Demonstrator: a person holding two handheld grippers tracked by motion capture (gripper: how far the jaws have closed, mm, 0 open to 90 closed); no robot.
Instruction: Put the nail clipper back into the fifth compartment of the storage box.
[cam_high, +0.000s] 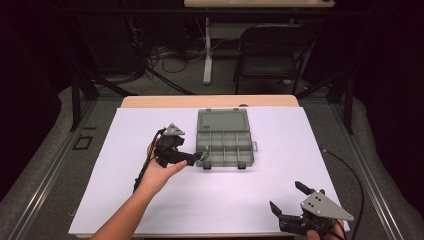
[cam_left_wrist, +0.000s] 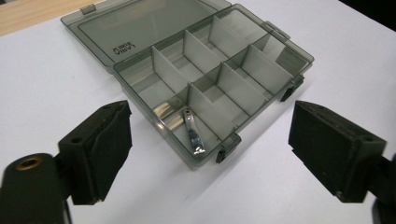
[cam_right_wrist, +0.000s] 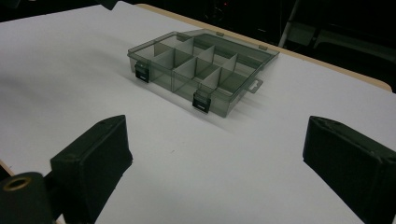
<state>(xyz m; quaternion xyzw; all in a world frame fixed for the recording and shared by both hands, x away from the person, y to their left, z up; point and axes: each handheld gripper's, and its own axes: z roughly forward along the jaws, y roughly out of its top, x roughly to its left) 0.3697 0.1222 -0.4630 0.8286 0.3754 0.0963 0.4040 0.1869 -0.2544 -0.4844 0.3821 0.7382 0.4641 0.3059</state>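
A grey see-through compartment box (cam_high: 252, 150) lies open in the middle of the white sheet, its lid (cam_high: 222, 120) folded flat toward the back. In the left gripper view a silver nail clipper (cam_left_wrist: 193, 135) lies in the box's (cam_left_wrist: 177, 149) near corner compartment; the other compartments look empty. My left gripper (cam_high: 200, 156) hovers at the box's front left corner, open, with nothing between its pads (cam_left_wrist: 112, 144). My right gripper (cam_high: 286, 196) rests near the table's front right edge, open and empty, facing the box (cam_right_wrist: 173, 84) from a distance.
The white sheet (cam_high: 240, 195) covers a wooden table (cam_high: 210, 101). Behind the table stand a black folding chair (cam_high: 272, 50) and a white desk leg (cam_high: 207, 55), with cables on the floor. A black cable (cam_high: 350, 170) trails off the table's right side.
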